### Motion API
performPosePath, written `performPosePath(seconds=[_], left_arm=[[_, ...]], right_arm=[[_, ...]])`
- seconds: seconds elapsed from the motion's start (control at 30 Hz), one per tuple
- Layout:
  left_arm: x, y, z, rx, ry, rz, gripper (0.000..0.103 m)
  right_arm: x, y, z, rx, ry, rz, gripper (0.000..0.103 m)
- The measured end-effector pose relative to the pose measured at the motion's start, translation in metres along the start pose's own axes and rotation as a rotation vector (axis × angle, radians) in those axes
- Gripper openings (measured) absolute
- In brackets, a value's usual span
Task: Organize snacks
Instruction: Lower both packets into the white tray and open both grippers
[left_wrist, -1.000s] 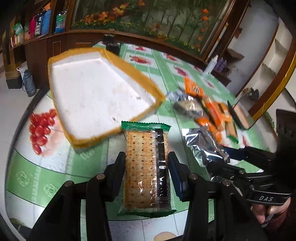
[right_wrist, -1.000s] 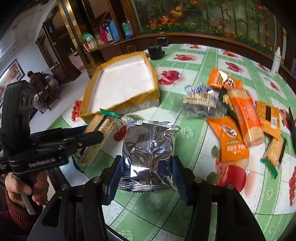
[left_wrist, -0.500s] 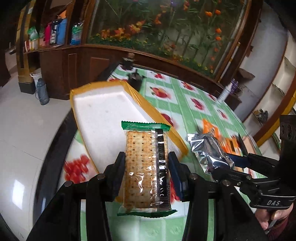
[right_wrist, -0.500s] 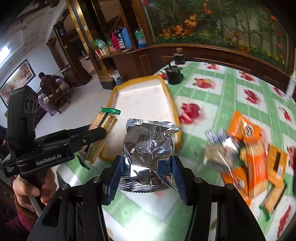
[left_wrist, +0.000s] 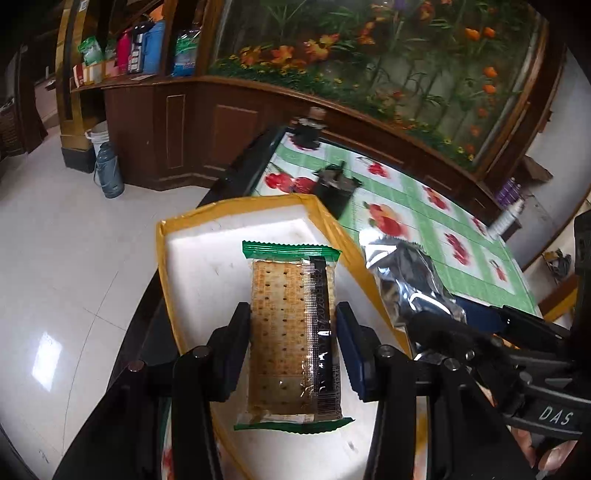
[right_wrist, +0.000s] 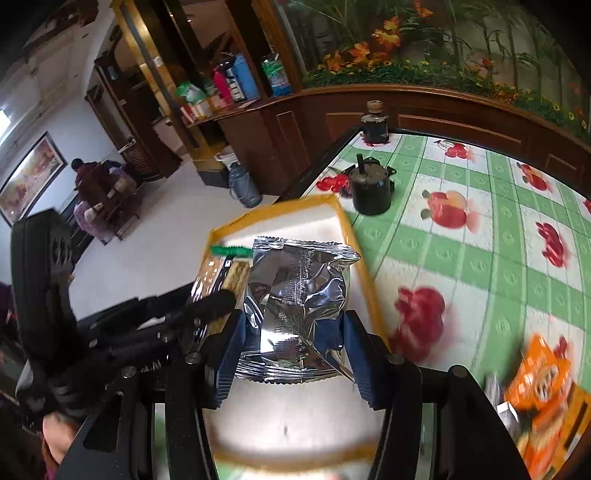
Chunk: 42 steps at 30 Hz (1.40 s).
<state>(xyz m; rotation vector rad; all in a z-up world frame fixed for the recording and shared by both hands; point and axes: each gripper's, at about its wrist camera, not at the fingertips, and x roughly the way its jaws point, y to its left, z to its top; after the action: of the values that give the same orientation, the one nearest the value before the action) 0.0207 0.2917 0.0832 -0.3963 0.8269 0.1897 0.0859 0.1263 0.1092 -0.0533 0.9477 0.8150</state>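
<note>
My left gripper (left_wrist: 291, 350) is shut on a clear cracker packet with green ends (left_wrist: 291, 332), held above the white tray with a yellow rim (left_wrist: 192, 258). My right gripper (right_wrist: 291, 350) is shut on a crumpled silver foil packet (right_wrist: 299, 295), also over the tray (right_wrist: 280, 406). In the left wrist view the foil packet (left_wrist: 406, 280) and the right gripper (left_wrist: 436, 325) hang just right of the tray's yellow edge. In the right wrist view the cracker packet (right_wrist: 221, 266) and the left gripper (right_wrist: 207, 310) sit to the left of the foil packet.
A green checked tablecloth with fruit prints (right_wrist: 461, 240) covers the table. A dark pot (right_wrist: 371, 192) and a dark bottle (right_wrist: 375, 123) stand beyond the tray. Orange snack packets (right_wrist: 543, 384) lie at the right. The table's left edge drops to a white tiled floor (left_wrist: 74, 258).
Both grippers have carried their packets left, from over the tablecloth beside the snack pile to above the white tray. The snack pile has slid out toward the right of the views.
</note>
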Motion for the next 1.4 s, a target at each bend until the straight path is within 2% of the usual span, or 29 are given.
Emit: performPosePath(seconds=[0.13,0.27,0.37,0.5,0.63,0.77,0.9,1.13,1.3,1.4], left_arm=[[0.024,0.012,0.01,-0.028,0.005,0.037,0.045],[0.036,0.018,0.01,-0.049,0.001,0.056,0.045],[0.046,0.016,0.007,-0.047,0.0,0.096,0.045],[0.058,0.016,0.004,-0.044,0.028,0.112,0.045],[0.058,0.013,0.008,-0.026,0.024,0.142,0.045],[0.059,0.016,0.009,-0.041,0.03,0.131,0.045],[0.061,0.016,0.009,-0.046,0.038,0.126,0.046],[0.057,0.018,0.007,-0.053,0.032,0.114,0.056],[0.042,0.011,0.0,-0.037,0.013,0.097,0.063],[0.023,0.002,-0.008,-0.02,-0.006,0.083,0.063]], right_arm=[[0.033,-0.008,0.023,0.036,0.01,0.0,0.058],[0.06,-0.014,0.04,0.074,0.033,0.02,0.058],[0.079,-0.015,0.047,0.079,0.051,0.017,0.058],[0.102,-0.01,0.05,0.07,0.079,0.003,0.058],[0.117,-0.011,0.047,0.068,0.1,-0.009,0.058],[0.125,-0.014,0.045,0.077,0.108,-0.021,0.058],[0.126,-0.012,0.045,0.071,0.106,-0.036,0.059],[0.118,-0.015,0.046,0.095,0.106,-0.035,0.06],[0.084,-0.021,0.037,0.123,0.051,0.012,0.06],[0.059,-0.023,0.024,0.143,0.016,0.044,0.06]])
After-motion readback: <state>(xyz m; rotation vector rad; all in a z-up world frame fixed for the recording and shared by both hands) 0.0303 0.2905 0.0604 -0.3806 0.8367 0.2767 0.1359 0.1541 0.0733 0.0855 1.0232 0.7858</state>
